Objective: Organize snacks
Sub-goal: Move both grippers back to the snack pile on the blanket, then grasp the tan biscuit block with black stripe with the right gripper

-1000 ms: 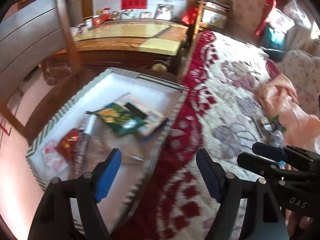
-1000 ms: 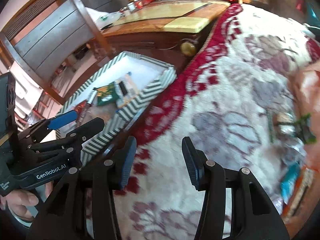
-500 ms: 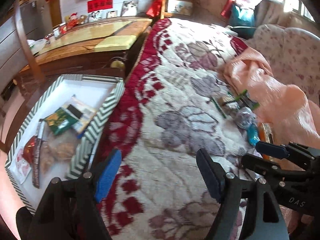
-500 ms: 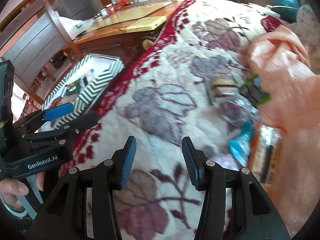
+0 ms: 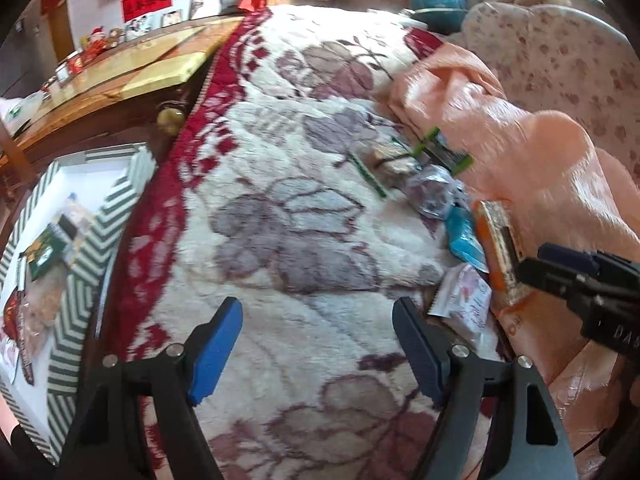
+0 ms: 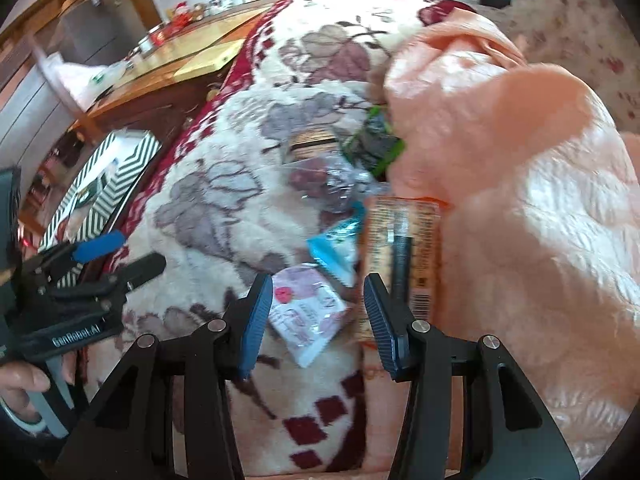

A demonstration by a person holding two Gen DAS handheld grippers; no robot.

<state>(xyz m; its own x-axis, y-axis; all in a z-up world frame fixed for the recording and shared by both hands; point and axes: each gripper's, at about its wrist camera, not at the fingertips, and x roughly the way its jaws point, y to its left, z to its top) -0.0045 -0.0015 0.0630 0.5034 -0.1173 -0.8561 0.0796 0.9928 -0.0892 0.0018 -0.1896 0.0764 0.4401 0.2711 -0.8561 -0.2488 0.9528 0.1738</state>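
hovering over the floral blanket (image 5: 288,216), right gripper (image 6: 318,312) fingers parted above the pink-white snack packet (image 6: 306,310), left gripper (image 5: 318,344) spread wide, empty

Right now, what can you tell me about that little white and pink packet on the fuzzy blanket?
The white and pink packet is a small, flat, sealed wrapper, shiny like plastic, with a red heart and pink print. It lies tilted on the flowery blanket, beside a blue packet and an orange one. Nothing grips it: the right gripper hangs open above it.
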